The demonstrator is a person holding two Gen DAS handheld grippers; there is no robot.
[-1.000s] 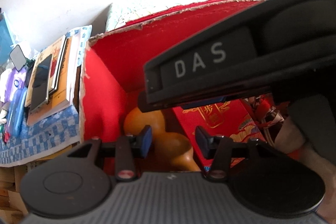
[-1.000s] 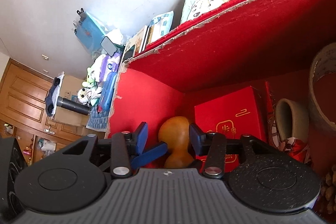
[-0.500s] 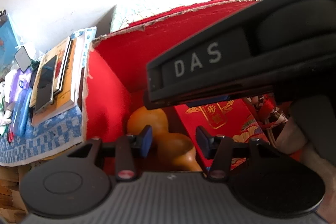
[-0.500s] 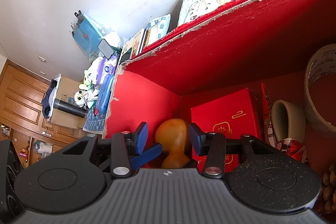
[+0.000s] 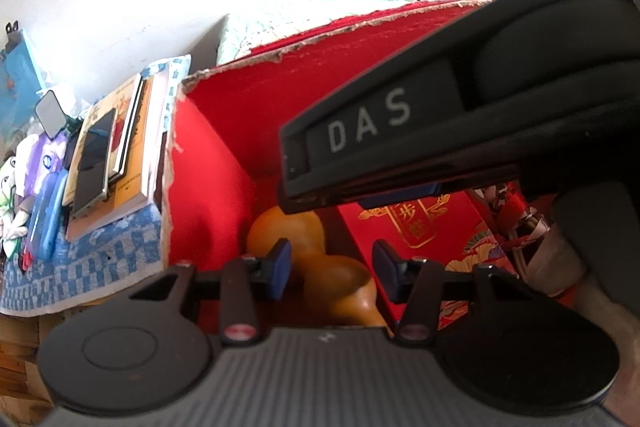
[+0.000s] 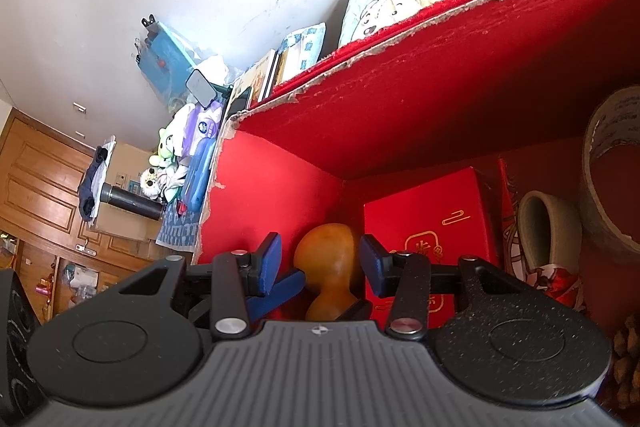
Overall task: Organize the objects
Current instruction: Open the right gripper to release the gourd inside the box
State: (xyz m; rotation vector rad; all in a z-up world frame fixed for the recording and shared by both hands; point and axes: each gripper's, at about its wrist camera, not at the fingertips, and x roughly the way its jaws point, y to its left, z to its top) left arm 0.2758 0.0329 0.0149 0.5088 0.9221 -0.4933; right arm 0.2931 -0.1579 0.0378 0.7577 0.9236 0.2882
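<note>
Nothing had visibly moved since a second before. Inside the big red box (image 6: 440, 107), an orange gourd (image 6: 326, 251) stood in the left corner, beside a red gift box (image 6: 424, 219). The left gripper (image 5: 332, 265) held its lower part with jaws half closed. The right gripper (image 6: 320, 261) had jaws partly open around its top, not pressing.

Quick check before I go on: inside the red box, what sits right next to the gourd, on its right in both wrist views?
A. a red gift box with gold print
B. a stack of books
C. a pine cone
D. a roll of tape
A: the gourd stands in the red box's left corner, with the red gift box directly to its right.
</note>
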